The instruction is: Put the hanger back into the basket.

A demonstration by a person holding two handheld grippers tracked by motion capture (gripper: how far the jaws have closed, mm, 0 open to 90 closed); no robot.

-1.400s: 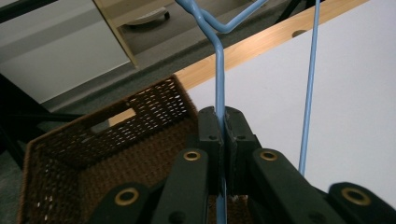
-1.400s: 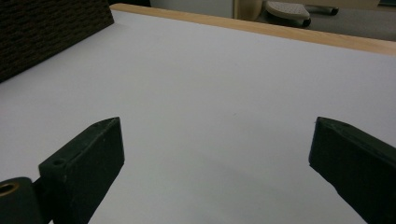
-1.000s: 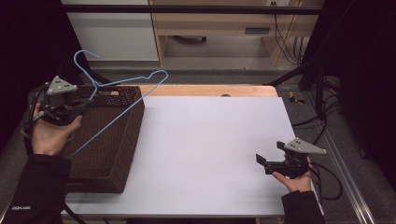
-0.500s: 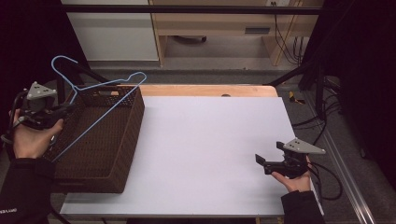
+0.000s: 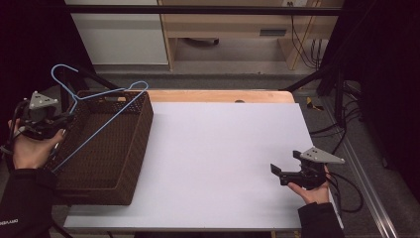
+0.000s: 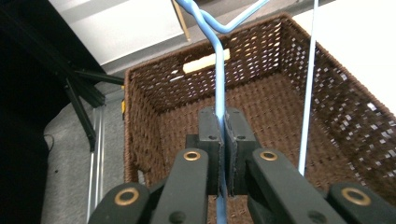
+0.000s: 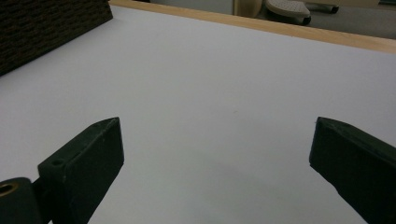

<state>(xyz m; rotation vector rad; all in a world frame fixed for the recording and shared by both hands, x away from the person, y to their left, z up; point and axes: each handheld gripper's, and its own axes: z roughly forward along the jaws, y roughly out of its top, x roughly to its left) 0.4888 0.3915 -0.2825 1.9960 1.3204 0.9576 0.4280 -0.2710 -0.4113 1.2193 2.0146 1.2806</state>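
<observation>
Jaws of the left gripper (image 6: 219, 140) are clamped on a blue wire coat hanger (image 6: 218, 84), the wire running straight up between the two black pads in the left gripper view. Jaws of the right gripper (image 7: 215, 163) stand wide apart with nothing between them, bare white tabletop (image 7: 224, 84) showing in the gap. Left gripper (image 5: 58, 126): held in the person's left hand (image 5: 30, 148) at about 9 o'clock in the high view, just outside the left wall of the basket. Coat hanger (image 5: 106, 116): held raised and tilted over the basket, hook toward 11 o'clock, its long straight wire slanting down toward the hand. Basket (image 5: 141, 126): dark brown wicker, rectangular, standing on the left end of the table, with a slot handle in its far wall. Right gripper (image 5: 280, 172): held in the right hand (image 5: 312, 191) at about 4 o'clock, low over the white table (image 5: 218, 148), pointing toward 9 o'clock, well apart from the basket.
</observation>
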